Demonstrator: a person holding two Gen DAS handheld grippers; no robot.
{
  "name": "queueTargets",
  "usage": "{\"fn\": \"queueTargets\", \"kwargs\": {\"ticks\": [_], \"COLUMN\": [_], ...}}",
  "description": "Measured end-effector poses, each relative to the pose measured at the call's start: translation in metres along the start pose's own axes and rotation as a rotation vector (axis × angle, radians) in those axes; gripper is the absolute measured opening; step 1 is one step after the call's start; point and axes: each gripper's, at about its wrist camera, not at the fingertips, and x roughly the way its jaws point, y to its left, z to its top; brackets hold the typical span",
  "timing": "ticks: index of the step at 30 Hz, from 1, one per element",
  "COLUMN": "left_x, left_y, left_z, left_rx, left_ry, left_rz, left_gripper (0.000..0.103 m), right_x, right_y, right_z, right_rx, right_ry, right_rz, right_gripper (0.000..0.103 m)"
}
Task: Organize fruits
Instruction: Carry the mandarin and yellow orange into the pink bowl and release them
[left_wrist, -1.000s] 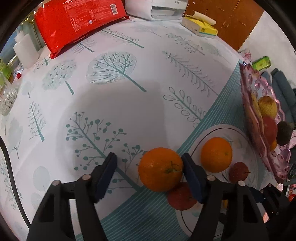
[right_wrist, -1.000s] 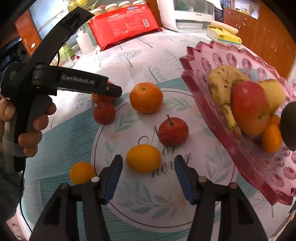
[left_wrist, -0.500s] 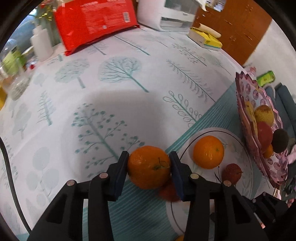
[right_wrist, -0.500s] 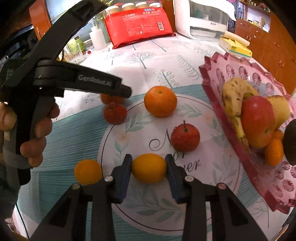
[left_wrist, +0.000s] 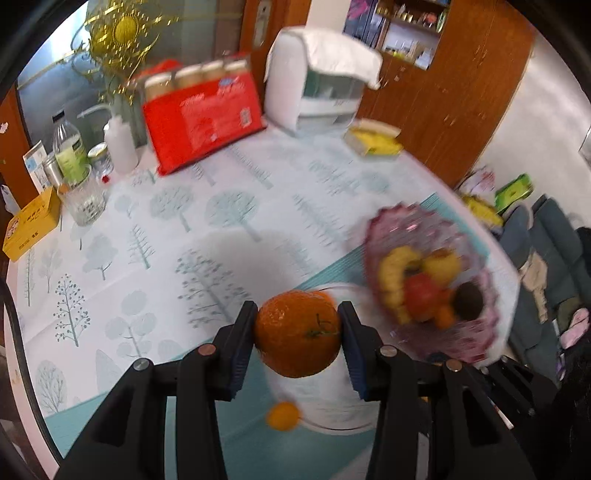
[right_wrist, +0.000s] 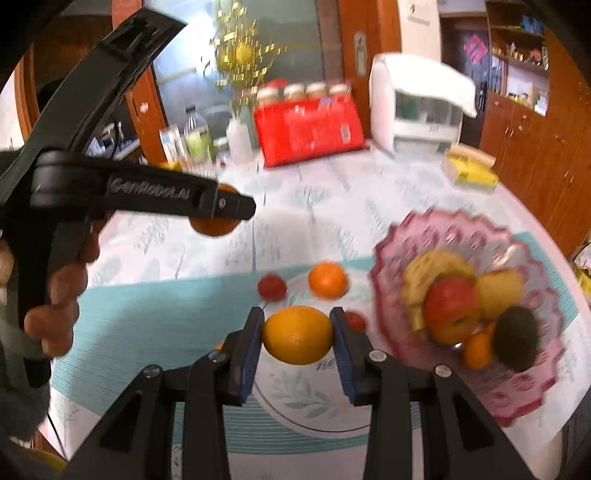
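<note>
**Orange fruit in both claws, pink dish ahead-right**

Orange-skinned round mandarin with a green stem nub (left_wrist: 297, 333) is clamped in my left claw (left_wrist: 297, 341), blue pads pressing on both its sides, lifted clear of the bench (left_wrist: 147, 229). Right claw (right_wrist: 297, 338) is closed on a smoother yellow-orange oval citrus (right_wrist: 297, 334), long axis running pad to pad, also off the surface.

Target, as I judge it: the scalloped pink glass fruit dish (right_wrist: 436, 229). It already holds a yellow banana, a red apple, a yellow pear-like fruit, a small orange and a dark avocado-like fruit. Frames are motion-blurred, so edges are soft.

Key relation: the dish lies forward and to the right of both claws. Right claw is nearer: dish rim sits just beside its right finger in the right wrist view. From the left wrist view the dish is also right of the mandarin, a little farther off. So right side should probably drop first, left follows, else the arms crowd each other over the dish.

Left on the bench: a round orange (right_wrist: 328, 279) and a small red fruit (right_wrist: 272, 287) at the white leaf-print placemat (right_wrist: 314, 406), another small red fruit (right_wrist: 356, 320) partly hidden behind my right finger, and a tiny orange one (left_wrist: 283, 415) below the left claw.

Risk: dish is fairly full, so a dropped fruit could roll.
</note>
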Motion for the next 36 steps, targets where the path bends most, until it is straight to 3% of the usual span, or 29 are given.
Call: {"fn": "queueTargets", "kwargs": {"ticks": [8,17,23,36], "left_x": [-0.021,0.015,0.048,0.120], "left_y": [-0.066,-0.136,-0.164,-0.171], "left_z": [-0.002,-0.005,0.002,-0.013], "left_rx": [-0.008,0.000,-0.030,-0.127], "left_ry": [-0.009,0.072,0.097,0.198], "left_rz": [-0.027,0.032,0.094,0.216], "left_gripper": [0.043,0.043,0.043,0.043], "right_x": [-0.054,-0.069,-0.048,0.056], "right_y": [-0.066,-0.150,-0.194,-0.245], "right_z": [0.027,0.049,0.061,0.068], "right_rx": [0.043,0.046,0.012,-0.006], "right_ry": [-0.059,-0.044,0.000,0.238], "right_rz": [-0.056,-0.117,-0.102,-0.014], "right_gripper": [0.037,0.037,0.037,0.037]}}
